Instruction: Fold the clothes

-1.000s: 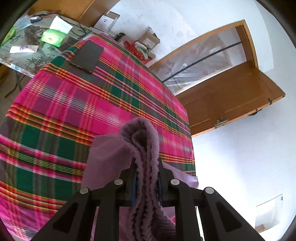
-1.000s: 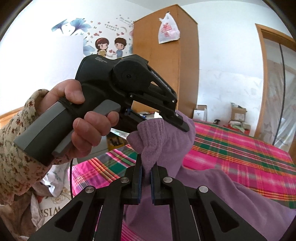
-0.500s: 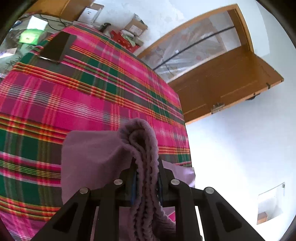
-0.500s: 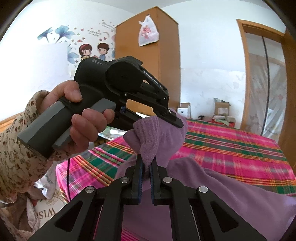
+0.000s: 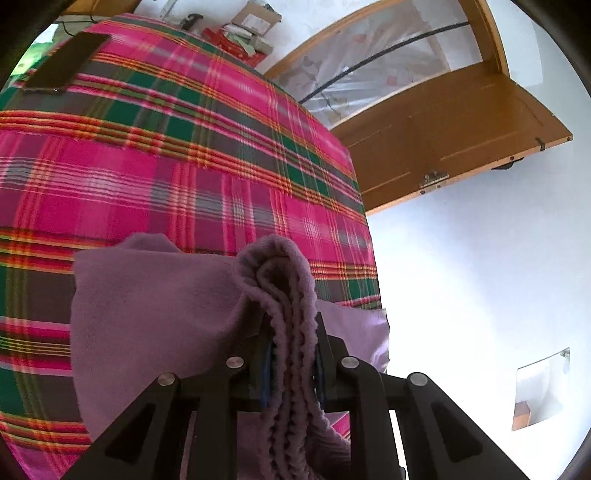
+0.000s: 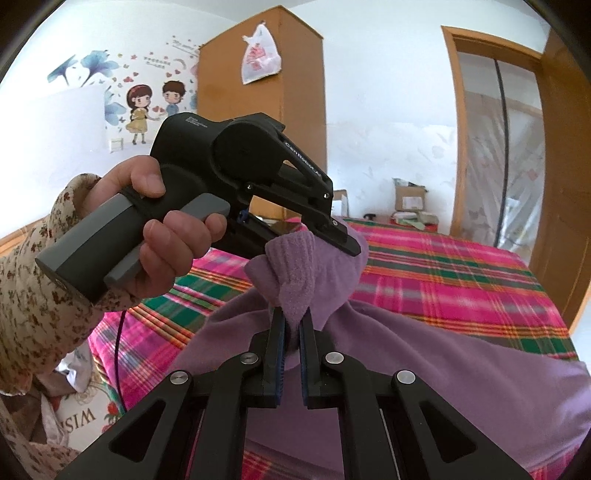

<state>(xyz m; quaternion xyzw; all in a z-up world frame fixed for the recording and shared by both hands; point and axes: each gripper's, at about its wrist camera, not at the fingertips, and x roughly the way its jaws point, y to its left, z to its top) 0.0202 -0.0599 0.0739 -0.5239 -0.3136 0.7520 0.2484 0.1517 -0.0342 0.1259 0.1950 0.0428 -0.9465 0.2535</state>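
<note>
A purple fleece garment (image 5: 155,302) hangs over the pink plaid bed (image 5: 147,173). My left gripper (image 5: 293,332) is shut on a thick bunch of its ribbed edge, which bulges up between the fingers. In the right wrist view my right gripper (image 6: 291,325) is shut on another bunched corner of the same purple garment (image 6: 424,354), whose body drapes low to the right. The left gripper (image 6: 341,240), held by a hand in a floral sleeve (image 6: 44,295), pinches the cloth just beyond my right fingertips, so both corners sit close together above the bed (image 6: 461,273).
A dark phone (image 5: 66,64) lies on the bed's far left corner. Cardboard boxes (image 5: 243,29) sit on the floor beyond the bed, by an open wooden door (image 5: 454,125). A wooden wardrobe (image 6: 266,99) stands against the wall. Pillows (image 6: 74,402) lie at lower left.
Both grippers have carried the garment across the bed, still shut on it. In the left view the bed fills more of the frame and more purple cloth spreads over it.
</note>
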